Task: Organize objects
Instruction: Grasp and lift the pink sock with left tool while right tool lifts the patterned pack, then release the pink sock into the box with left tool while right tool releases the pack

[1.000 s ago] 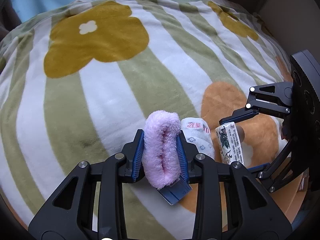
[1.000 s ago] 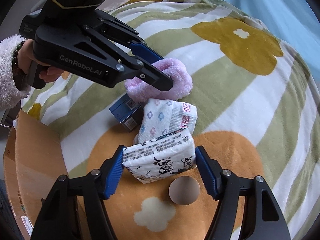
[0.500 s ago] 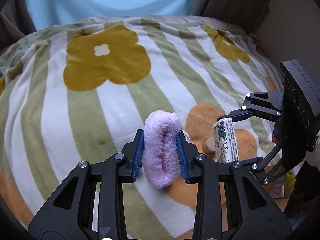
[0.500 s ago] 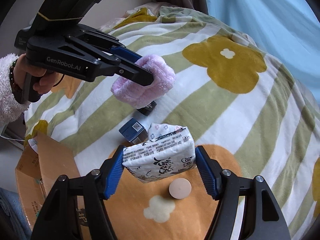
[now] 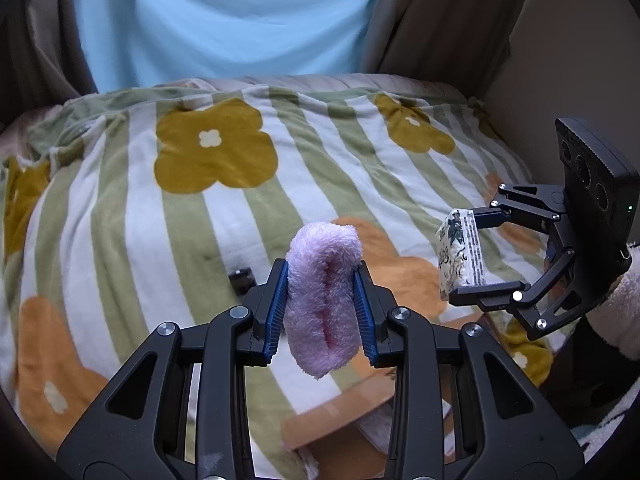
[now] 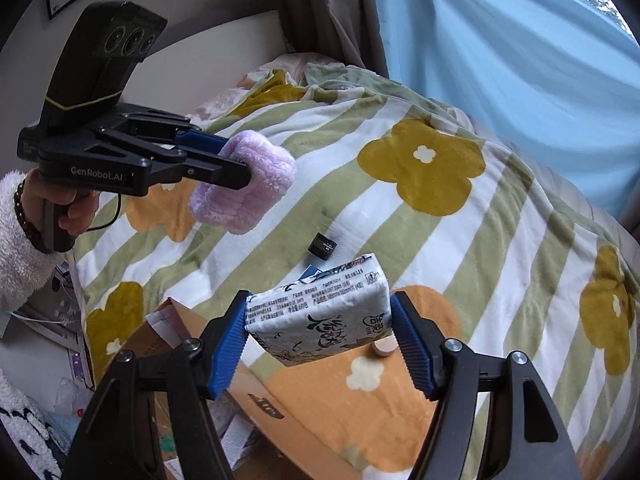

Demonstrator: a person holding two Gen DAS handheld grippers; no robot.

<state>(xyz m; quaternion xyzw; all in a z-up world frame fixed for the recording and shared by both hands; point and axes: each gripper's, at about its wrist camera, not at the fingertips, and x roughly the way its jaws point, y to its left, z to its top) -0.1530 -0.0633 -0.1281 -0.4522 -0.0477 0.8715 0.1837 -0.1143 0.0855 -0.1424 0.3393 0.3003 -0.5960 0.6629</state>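
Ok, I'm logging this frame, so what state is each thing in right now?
Left gripper: shut on pink cloth.
Pink cloth: folded, held above the blanket.
Right gripper: shut on tissue pack.
Tissue pack: sealed, held in the air.
Black item: lying on blanket.
Wooden disc: lying on blanket.
Cardboard box: open, beside the bed.

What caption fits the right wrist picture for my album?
Right gripper lifts a tissue pack above the flowered blanket; left gripper holds pink fluff.
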